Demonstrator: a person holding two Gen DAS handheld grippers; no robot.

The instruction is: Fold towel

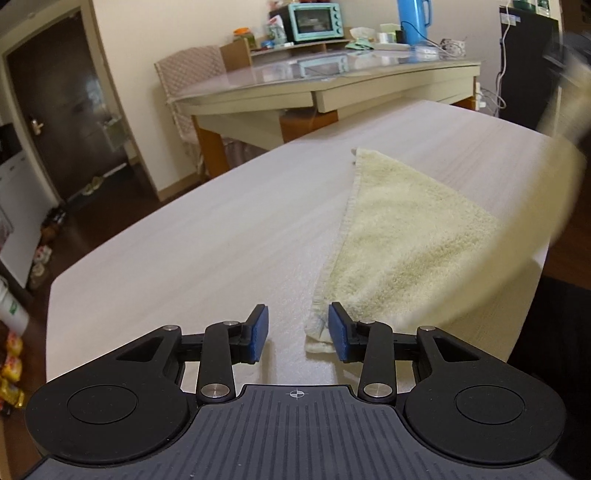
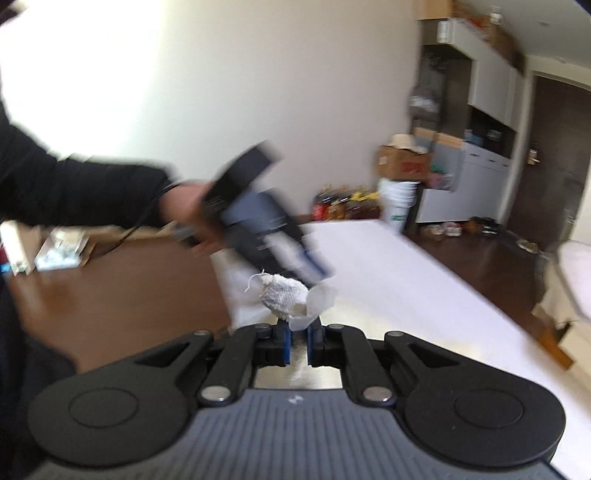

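A pale yellow towel [image 1: 413, 240] lies on the light wood-grain table [image 1: 221, 236], one part lifted and blurred at the right edge of the left wrist view. My left gripper [image 1: 298, 332] is open, its blue pads on either side of the towel's near corner, just above the table. My right gripper [image 2: 298, 343] is shut on a towel corner [image 2: 314, 302], held up above the table. The left gripper body [image 2: 266, 229] and the hand holding it show blurred in the right wrist view.
A second table [image 1: 332, 85] with a teal toaster oven [image 1: 314, 20] and a blue jug [image 1: 413, 16] stands behind. A padded chair [image 1: 192, 74] is at its left. Boxes and buckets [image 2: 399, 192] stand on the floor by the wall.
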